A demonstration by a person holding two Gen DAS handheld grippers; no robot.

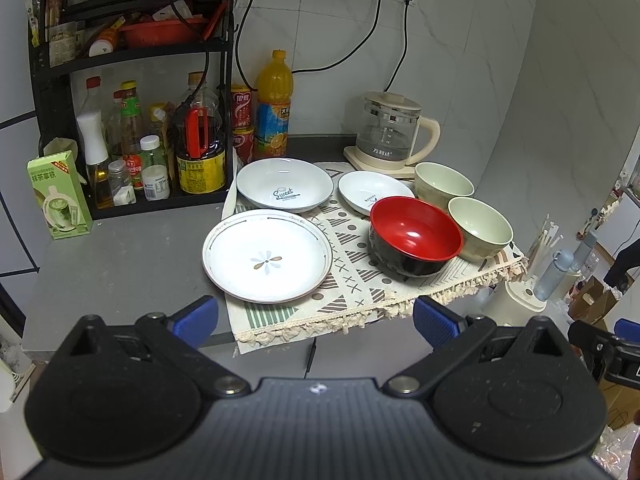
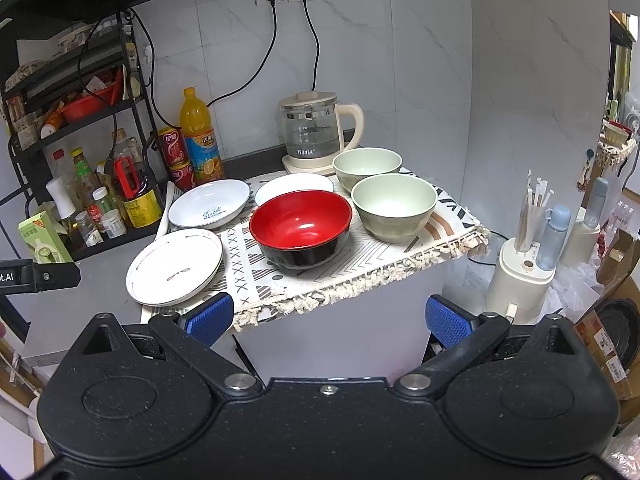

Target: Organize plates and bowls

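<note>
On a patterned cloth (image 1: 360,280) (image 2: 360,256) lie a white plate with a flower print (image 1: 267,255) (image 2: 175,266), a white "Sweet" dish (image 1: 285,185) (image 2: 209,203), a smaller white dish (image 1: 370,190) (image 2: 294,185), a red-and-black bowl (image 1: 416,234) (image 2: 301,227) and two pale green bowls (image 1: 480,227) (image 1: 443,183) (image 2: 394,205) (image 2: 367,165). My left gripper (image 1: 316,322) stands open in front of the counter edge, holding nothing. Likewise my right gripper (image 2: 330,318) is open and short of the cloth's fringe.
A black rack (image 1: 132,80) with bottles and jars stands at the left. An orange juice bottle (image 1: 274,104), red cans and a glass kettle (image 1: 390,132) line the back wall. A green carton (image 1: 60,196) sits left. A utensil holder (image 2: 520,276) stands off the counter's right end.
</note>
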